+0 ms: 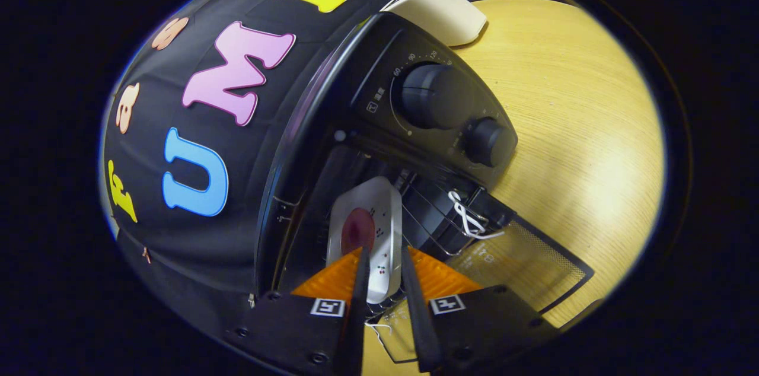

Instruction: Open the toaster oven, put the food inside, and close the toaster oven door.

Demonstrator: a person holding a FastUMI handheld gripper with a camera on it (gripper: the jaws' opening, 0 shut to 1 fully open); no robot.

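The black toaster oven point(362, 61) stands open on the wooden table, its glass door point(522, 263) folded down toward me. Inside, a white rectangular plate point(379, 204) rests on the wire rack point(433, 228), carrying a dark red piece of food point(357, 230). My gripper point(385, 254) reaches over the door into the oven mouth. Its fingers stand close together on the plate's near end: one lies across the plate's face next to the food, the other runs along its outer edge. The gripper is shut on the plate.
Two black knobs point(433, 94) sit on the oven's control panel. A white cord point(468, 219) is tied near the door's hinge side. A cream-coloured object point(445, 11) lies behind the oven. The wooden table point(581, 127) stretches beyond the door.
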